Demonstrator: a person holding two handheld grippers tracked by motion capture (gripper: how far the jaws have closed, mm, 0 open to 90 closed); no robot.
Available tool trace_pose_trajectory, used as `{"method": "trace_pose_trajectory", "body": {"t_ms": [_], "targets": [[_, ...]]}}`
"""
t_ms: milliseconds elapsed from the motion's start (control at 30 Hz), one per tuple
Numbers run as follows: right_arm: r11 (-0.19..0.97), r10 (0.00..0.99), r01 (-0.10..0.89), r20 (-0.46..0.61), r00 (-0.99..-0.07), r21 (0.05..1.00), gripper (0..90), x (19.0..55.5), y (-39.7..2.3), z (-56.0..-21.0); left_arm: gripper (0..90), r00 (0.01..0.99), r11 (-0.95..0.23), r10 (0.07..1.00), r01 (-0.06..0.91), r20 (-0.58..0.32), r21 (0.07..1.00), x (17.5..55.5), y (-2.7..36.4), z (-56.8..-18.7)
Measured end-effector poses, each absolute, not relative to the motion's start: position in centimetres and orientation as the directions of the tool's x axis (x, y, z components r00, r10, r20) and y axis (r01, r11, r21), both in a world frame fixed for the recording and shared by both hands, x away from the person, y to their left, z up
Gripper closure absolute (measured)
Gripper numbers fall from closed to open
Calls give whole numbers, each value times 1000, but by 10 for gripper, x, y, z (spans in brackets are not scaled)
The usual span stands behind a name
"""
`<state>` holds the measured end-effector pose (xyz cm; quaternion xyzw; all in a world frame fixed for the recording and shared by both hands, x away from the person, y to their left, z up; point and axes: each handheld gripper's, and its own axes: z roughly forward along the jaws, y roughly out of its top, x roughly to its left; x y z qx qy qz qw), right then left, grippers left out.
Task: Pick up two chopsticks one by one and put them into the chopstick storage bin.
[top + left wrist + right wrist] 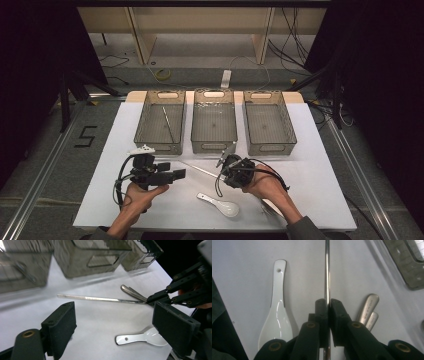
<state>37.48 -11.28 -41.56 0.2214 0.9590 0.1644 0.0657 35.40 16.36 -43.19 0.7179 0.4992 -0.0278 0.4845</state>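
Right gripper view, chopstick [327, 270] clamped in right claw [327, 305]

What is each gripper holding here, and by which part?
The right gripper is clamped on a metal chopstick near one end. The left gripper is open and holds nothing.

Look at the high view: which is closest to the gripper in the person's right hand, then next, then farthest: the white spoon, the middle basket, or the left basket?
From the right gripper:
1. Middle basket: just beyond its tips, up the table.
2. White spoon: nearer the person, slightly left of that hand.
3. Left basket: up and well to the left, with a thin metal stick inside.
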Motion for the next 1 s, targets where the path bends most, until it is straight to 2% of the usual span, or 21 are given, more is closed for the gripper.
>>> {"method": "trace_pose_trajectory", "body": {"t_ms": [200, 567, 1000], "targets": [[834, 440, 380, -65, -896, 401, 858, 370, -116, -398, 186, 433, 62, 650, 789, -625, 611, 354, 159, -438], [812, 418, 325, -93, -904, 485, 858, 357, -113, -374, 248, 348, 267, 462, 822, -815, 503, 353, 139, -448], [797, 390, 285, -94, -916, 533, 857, 350, -108, -366, 433, 335, 321, 399, 821, -854, 472, 354, 126, -451]]}}
